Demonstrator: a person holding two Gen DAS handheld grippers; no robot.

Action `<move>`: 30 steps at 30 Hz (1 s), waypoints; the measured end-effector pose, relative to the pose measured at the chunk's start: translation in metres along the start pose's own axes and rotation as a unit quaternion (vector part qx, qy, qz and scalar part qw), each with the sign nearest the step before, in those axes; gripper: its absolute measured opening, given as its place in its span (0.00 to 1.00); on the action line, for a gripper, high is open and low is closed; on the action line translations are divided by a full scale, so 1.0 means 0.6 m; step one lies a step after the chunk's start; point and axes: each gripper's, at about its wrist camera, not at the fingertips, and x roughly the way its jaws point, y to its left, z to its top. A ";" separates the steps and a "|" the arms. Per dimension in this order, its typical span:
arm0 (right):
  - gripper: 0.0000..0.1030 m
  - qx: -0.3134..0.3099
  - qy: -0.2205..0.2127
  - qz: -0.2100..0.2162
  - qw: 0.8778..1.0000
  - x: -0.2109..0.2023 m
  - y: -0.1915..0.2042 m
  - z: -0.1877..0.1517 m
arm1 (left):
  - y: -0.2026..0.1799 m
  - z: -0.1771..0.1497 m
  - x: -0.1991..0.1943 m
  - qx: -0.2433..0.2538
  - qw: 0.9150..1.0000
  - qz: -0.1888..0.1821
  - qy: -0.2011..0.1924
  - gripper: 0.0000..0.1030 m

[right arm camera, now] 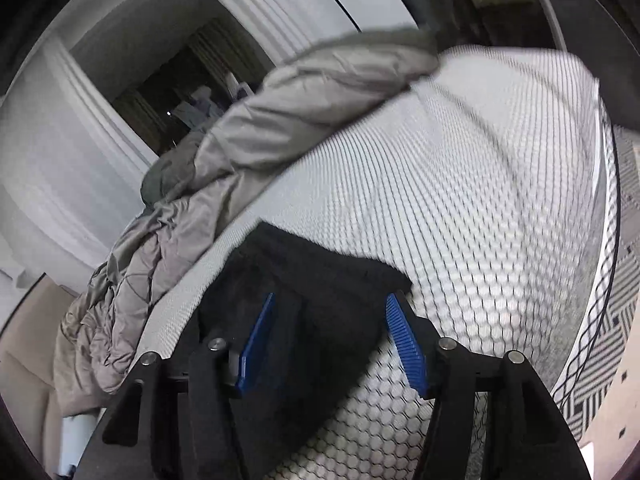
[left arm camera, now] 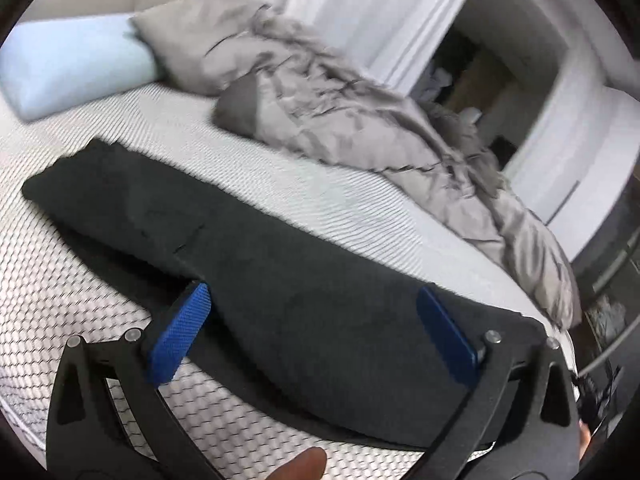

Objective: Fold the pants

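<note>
With the black pants [left arm camera: 256, 264] laid long on the mattress [left arm camera: 320, 200], running from 10 to 5 o'clock, both the left tool [left arm camera: 316, 332] and right tool [right arm camera: 332, 340] hover spread wide, gripping nothing, so the next move likely calls for pinching an end to fold over.

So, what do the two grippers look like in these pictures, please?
Both look alike. The left gripper and right gripper each have matte black angular linkage arms with triangular cut-outs and silver round pivot pins. The jaws carry flat blue ribbed pads. No cables or markings show on either.
</note>
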 end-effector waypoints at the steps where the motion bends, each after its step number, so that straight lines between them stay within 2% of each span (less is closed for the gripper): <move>1: 0.61 -0.009 -0.006 -0.002 1.000 -0.004 0.011 -0.002 | -0.010 -0.002 -0.003 0.005 1.000 -0.006 -0.008 0.99; 2: 0.65 -0.022 -0.011 -0.006 1.000 -0.004 0.026 -0.003 | -0.023 -0.005 -0.003 0.011 1.000 -0.013 -0.014 0.99; 5: 0.66 -0.070 0.007 0.011 0.997 0.020 0.064 -0.009 | -0.074 -0.013 0.012 0.047 0.999 -0.024 -0.007 0.99; 7: 0.66 -0.084 0.015 -0.004 0.996 0.033 0.079 -0.009 | -0.110 -0.020 0.021 0.068 0.997 -0.025 -0.002 0.99; 9: 0.66 -0.096 0.018 -0.004 0.995 0.041 0.092 -0.004 | -0.138 -0.028 0.037 0.065 0.997 -0.040 0.007 0.99; 11: 0.67 -0.113 0.025 0.007 0.993 0.045 0.108 -0.007 | -0.162 -0.037 0.060 0.059 0.996 -0.060 0.032 0.99; 14: 0.76 -0.157 0.077 0.067 0.982 0.064 0.135 -0.021 | -0.211 -0.062 0.097 0.075 0.992 -0.078 0.071 0.99; 16: 0.76 -0.185 0.122 0.116 0.968 0.078 0.157 -0.042 | -0.239 -0.084 0.118 0.089 0.988 -0.089 0.091 0.99; 19: 0.76 -0.213 0.159 0.141 0.954 0.086 0.174 -0.064 | -0.286 -0.132 0.163 0.111 0.978 -0.107 0.142 0.99; 22: 0.76 -0.299 0.184 0.124 0.928 0.104 0.197 -0.085 | -0.324 -0.180 0.203 0.154 0.963 -0.105 0.197 0.99; 23: 0.76 -0.333 0.193 0.103 0.917 0.113 0.198 -0.096 | -0.335 -0.197 0.217 0.175 0.956 -0.091 0.218 0.99; 24: 0.76 -0.355 0.191 0.078 0.912 0.117 0.192 -0.102 | -0.338 -0.208 0.223 0.188 0.953 -0.083 0.224 0.99; 25: 0.74 -0.387 0.174 0.029 0.905 0.121 0.185 -0.108 | -0.340 -0.215 0.225 0.199 0.951 -0.077 0.225 0.99; 26: 0.71 -0.405 0.164 0.008 0.899 0.122 0.177 -0.111 | -0.342 -0.221 0.226 0.211 0.948 -0.072 0.226 0.99; 27: 0.71 -0.423 0.160 0.005 0.892 0.117 0.166 -0.116 | -0.341 -0.224 0.224 0.221 0.946 -0.065 0.227 0.99; 30: 0.71 -0.438 0.141 -0.014 0.887 0.100 0.153 -0.123 | -0.325 -0.228 0.215 0.222 0.946 -0.063 0.227 0.99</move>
